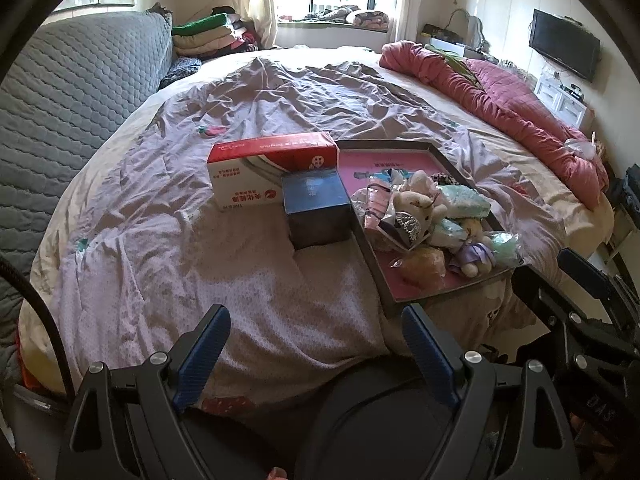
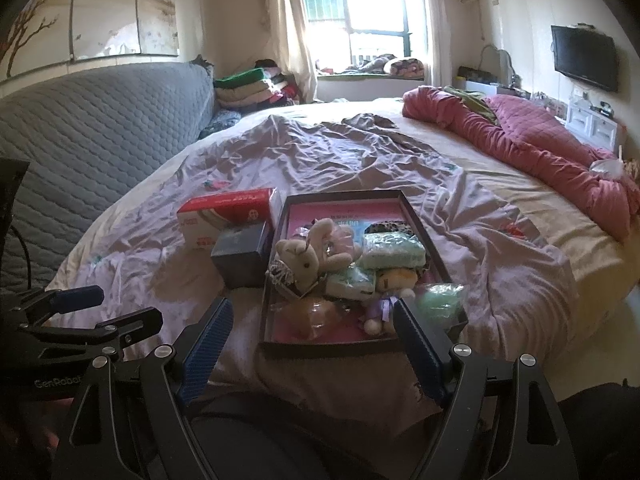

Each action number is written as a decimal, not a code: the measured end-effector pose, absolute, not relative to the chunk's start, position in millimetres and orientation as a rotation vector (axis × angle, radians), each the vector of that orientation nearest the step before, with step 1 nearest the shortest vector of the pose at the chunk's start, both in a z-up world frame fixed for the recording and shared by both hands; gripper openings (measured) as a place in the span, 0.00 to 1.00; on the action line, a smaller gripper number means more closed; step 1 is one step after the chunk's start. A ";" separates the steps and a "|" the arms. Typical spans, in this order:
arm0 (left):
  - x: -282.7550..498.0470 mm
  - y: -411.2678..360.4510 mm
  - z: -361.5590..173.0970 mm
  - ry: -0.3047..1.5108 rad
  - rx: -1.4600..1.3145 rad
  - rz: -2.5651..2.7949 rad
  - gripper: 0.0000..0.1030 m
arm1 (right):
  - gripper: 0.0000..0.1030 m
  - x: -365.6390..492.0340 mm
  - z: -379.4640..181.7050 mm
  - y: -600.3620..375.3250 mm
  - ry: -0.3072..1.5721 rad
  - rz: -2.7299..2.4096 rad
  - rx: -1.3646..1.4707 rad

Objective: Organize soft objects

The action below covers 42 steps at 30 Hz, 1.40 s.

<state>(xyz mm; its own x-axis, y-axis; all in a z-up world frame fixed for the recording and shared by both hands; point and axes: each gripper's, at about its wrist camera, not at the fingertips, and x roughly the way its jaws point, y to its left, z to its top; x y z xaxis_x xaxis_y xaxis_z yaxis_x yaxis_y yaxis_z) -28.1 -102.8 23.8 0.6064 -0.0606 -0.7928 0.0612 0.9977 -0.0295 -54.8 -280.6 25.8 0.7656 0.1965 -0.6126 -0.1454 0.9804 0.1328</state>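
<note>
Bed w/ wrinkled lilac sheet. Dark-rimmed tray w/ pink floor lies near the front edge, holding a heap of soft toys and wrapped soft packs. Just left of the tray: dark box, touching a red-and-white carton behind it. Left gripper and right gripper: jaws spread wide, nothing between them, both short of the tray.

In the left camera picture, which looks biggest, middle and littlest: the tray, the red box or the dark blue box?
1. Tray, biggest by far.
2. Red box, middle.
3. Dark blue box, littlest, though it sits a bit nearer the camera than the red box, so the real gap may be larger than it looks.
</note>
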 end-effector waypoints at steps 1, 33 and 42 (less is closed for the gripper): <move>-28.1 -102.7 23.6 0.917 0.000 -0.072 0.84 | 0.81 -54.6 25.3 -280.3 0.676 0.187 0.080; -29.5 -104.5 21.0 0.918 0.008 -0.069 0.84 | 0.81 -52.2 20.7 -273.8 0.682 0.201 0.060; -26.0 -99.6 20.1 0.929 0.007 -0.061 0.84 | 0.81 -51.1 20.0 -273.8 0.687 0.198 0.064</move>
<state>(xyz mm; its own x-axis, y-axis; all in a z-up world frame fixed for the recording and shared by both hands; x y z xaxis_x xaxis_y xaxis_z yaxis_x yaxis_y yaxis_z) -26.0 -99.6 20.1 0.5967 -0.0494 -0.8009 0.0557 0.9982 -0.0201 -51.1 -273.8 20.0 0.7556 0.2020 -0.6231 -0.1602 0.9794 0.1232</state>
